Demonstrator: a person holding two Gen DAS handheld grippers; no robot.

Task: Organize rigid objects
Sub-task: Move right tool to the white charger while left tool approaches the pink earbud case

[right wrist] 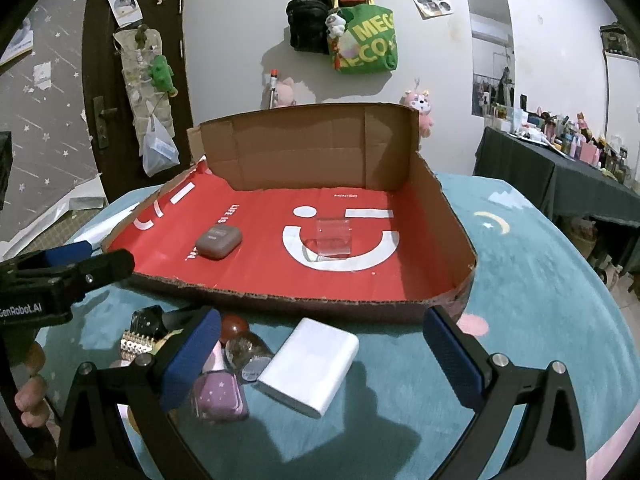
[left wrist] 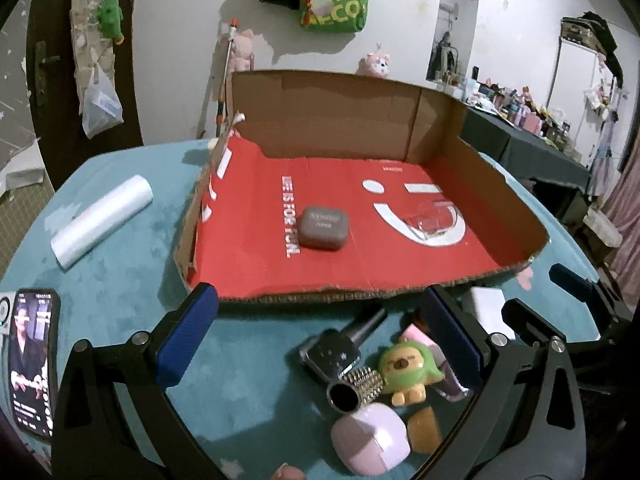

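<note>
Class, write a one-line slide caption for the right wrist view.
Open right gripper hovers over a white power bank before a red-lined cardboard tray.

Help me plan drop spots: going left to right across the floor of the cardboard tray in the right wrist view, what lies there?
Grey-brown earbud case → clear plastic box on the white smile print, then bare red floor up to the cardboard tray's right wall.

Far on my wall: green tote bag (right wrist: 366,40), black bag (right wrist: 310,24). Near left: phone (left wrist: 32,360), plastic roll (left wrist: 102,220).
</note>
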